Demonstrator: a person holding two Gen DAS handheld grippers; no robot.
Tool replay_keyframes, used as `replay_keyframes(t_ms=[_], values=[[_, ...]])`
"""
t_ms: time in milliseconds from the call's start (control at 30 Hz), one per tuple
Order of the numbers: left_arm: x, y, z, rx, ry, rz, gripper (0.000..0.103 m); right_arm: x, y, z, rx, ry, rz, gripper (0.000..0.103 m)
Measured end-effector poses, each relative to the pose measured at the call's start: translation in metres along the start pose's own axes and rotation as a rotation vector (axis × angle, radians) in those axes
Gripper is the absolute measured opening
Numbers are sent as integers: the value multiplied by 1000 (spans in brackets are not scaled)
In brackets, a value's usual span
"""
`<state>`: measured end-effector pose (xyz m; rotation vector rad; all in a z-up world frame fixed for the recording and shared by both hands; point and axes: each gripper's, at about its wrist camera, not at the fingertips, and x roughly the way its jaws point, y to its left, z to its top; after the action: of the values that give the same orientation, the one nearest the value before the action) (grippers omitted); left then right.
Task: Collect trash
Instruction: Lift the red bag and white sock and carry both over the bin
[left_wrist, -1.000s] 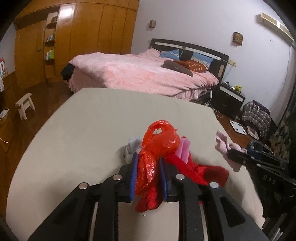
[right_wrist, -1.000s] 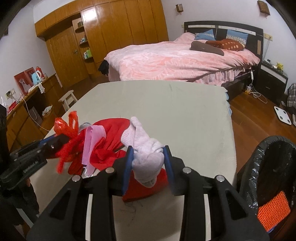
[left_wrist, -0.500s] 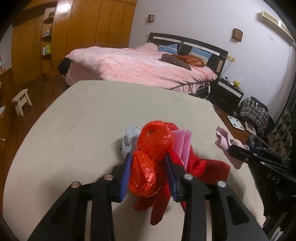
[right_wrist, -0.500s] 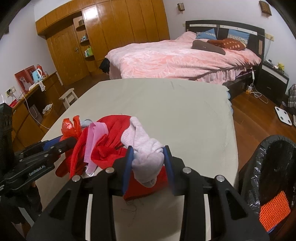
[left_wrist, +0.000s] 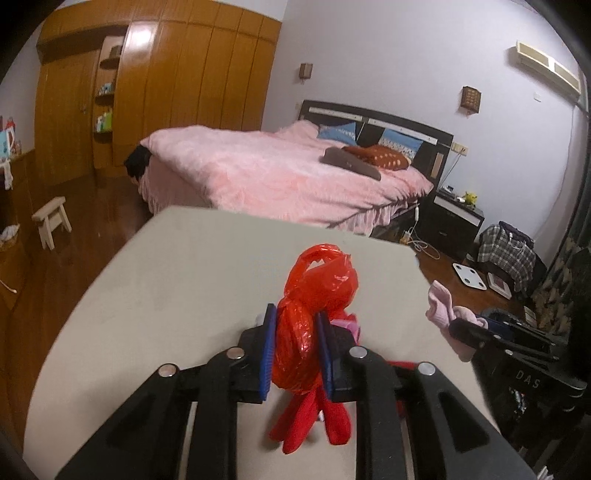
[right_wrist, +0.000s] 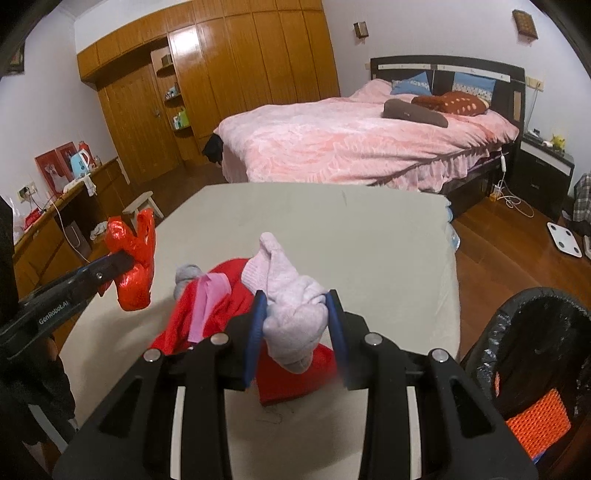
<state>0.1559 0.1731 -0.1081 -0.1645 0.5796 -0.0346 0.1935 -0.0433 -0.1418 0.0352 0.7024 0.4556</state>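
carry both loads over the black-lined bin (right_wrist: 532, 332) at the worktop's right edge before letting go. the left gripper (left_wrist: 295, 347) has its jaws pinched on a crinkly red plastic bag (left_wrist: 314, 295), lifted clear; the right gripper (right_wrist: 295, 325) clamps a soft, fuzzy pale pink sock (right_wrist: 288, 295) above the red cloth heap (right_wrist: 221, 306) on the beige worktop (right_wrist: 332, 229).

A beige table (right_wrist: 369, 251) carries a heap of red cloth (right_wrist: 221, 310) with a pink strip (right_wrist: 207, 306) and a grey sock (right_wrist: 186, 275) on it.
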Motion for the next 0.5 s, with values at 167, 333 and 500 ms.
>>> replay_keyframes(t_ms=[167, 333, 500], values=[[-8, -18, 8, 35, -22, 2, 21, -18, -1, 7, 6, -33, -5, 32], [-14, -35, 11, 48, -30, -20, 21, -40, -7, 13, 13, -67, -11, 32], [-19, -54, 14, 67, -36, -42, 21, -64, -14, 16, 17, -97, -25, 32]])
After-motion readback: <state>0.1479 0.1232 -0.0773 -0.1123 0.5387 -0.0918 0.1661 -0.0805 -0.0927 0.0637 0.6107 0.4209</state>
